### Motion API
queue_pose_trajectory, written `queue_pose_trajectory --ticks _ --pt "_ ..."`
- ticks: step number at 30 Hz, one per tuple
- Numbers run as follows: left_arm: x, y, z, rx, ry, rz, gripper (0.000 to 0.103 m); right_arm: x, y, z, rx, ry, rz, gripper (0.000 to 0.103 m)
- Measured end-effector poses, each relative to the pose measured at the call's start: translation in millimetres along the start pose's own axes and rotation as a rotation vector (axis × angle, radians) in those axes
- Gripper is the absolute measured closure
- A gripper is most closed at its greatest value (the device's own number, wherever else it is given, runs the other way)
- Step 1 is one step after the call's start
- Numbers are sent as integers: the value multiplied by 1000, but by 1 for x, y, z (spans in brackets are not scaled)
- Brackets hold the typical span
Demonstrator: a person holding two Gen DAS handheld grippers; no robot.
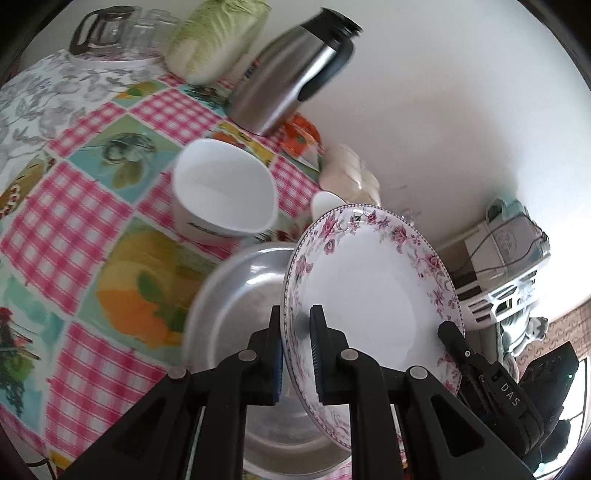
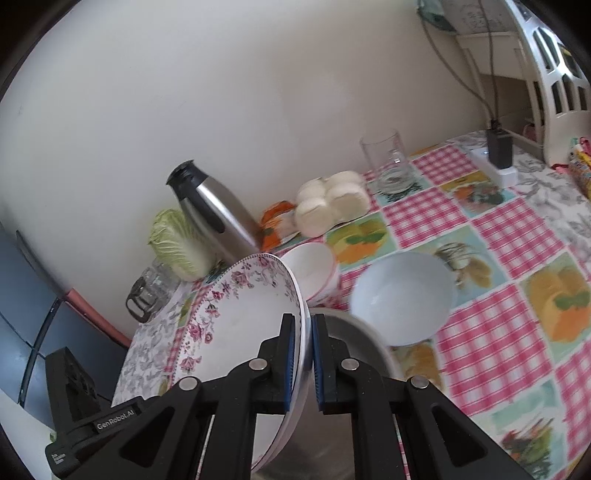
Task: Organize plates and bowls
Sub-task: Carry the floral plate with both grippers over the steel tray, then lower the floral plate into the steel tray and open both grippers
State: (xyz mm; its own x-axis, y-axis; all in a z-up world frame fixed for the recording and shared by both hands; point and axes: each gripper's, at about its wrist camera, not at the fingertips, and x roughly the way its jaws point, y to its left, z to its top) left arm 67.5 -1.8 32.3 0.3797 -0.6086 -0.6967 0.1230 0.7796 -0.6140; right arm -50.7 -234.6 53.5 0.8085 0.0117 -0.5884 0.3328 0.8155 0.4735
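A white plate with a pink floral rim (image 1: 373,284) (image 2: 243,317) is held up on edge above a steel basin (image 1: 236,302) (image 2: 354,332). My left gripper (image 1: 297,325) is shut on one side of the plate's rim. My right gripper (image 2: 303,332) is shut on the opposite side of the rim. A white bowl (image 1: 221,192) (image 2: 402,295) sits on the table beyond the basin. A smaller white bowl with a pink rim (image 2: 314,269) (image 1: 327,203) stands behind the plate.
The table has a checked fruit-print cloth (image 1: 74,206). A steel thermos (image 1: 295,70) (image 2: 214,210), a cabbage (image 1: 218,37) (image 2: 177,243), a glass jug (image 1: 103,29), steamed buns (image 2: 332,203), a drinking glass (image 2: 388,158) and a power strip (image 2: 495,162) stand along the wall.
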Motion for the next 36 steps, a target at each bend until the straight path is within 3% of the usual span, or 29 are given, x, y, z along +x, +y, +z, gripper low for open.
queue_pose_trajectory --ticks 11,16,26,36 --pt "0 18 -1 -35 26 31 90 17 10 -15 -4 38 32 93" --pt "16 27 -7 -77 89 49 90 25 5 -18 -8 68 -2 93" --pt "39 21 -20 -37 161 117 90 40 -19 -28 41 163 -63 93" --pt "50 15 -26 -9 186 160 90 42 -34 -35 59 213 -113 93"
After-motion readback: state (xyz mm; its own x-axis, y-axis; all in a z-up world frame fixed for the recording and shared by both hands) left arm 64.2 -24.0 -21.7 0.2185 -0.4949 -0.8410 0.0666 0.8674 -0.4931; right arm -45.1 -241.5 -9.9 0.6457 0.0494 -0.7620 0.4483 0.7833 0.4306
